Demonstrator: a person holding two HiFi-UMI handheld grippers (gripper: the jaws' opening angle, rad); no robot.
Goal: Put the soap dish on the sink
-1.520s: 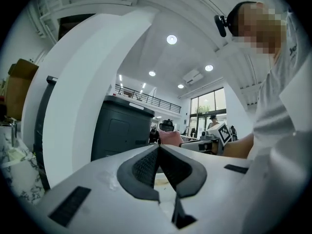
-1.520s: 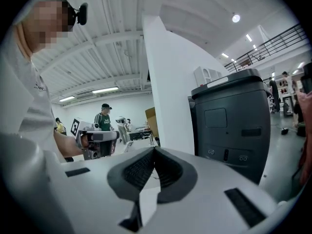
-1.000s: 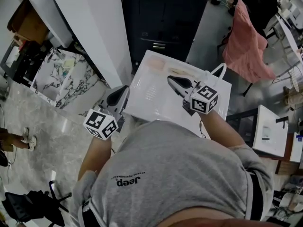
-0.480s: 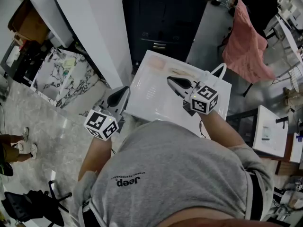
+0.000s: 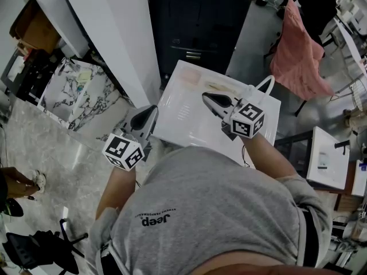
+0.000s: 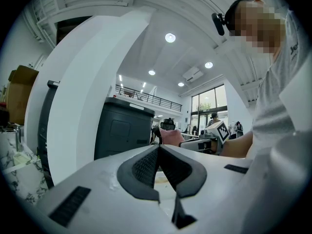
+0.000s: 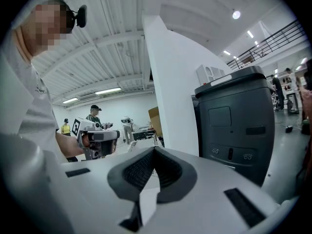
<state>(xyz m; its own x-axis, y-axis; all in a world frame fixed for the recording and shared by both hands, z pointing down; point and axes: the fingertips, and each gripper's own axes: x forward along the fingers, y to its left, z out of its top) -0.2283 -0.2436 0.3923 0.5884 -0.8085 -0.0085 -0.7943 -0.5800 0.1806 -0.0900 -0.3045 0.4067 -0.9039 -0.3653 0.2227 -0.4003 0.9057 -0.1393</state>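
In the head view a white sink top (image 5: pixel 186 125) lies in front of me. At its far edge rest a pale pinkish flat piece (image 5: pixel 189 76), possibly the soap dish, and a beige oblong thing (image 5: pixel 221 87). My left gripper (image 5: pixel 150 109) hangs at the sink top's left edge, jaws shut and holding nothing. My right gripper (image 5: pixel 206 96) hovers over the far right part, just short of the beige thing, also shut and holding nothing. In the left gripper view the shut pads (image 6: pixel 146 167) meet at the tip, and the right gripper (image 6: pixel 214 138) shows beyond. The right gripper view shows its pads (image 7: pixel 139 169) closed together.
A dark grey cabinet (image 5: pixel 200 22) stands behind the sink top, a white column (image 5: pixel 109 33) to its left. A marble-patterned counter (image 5: pixel 74 93) is further left. A pink cloth (image 5: pixel 298 56) hangs over a chair at the right, with a white side table (image 5: pixel 327 156) near it.
Both grippers have stayed where they were, jaws still shut. A passer-by's feet at the left edge of the head view have moved down the picture.
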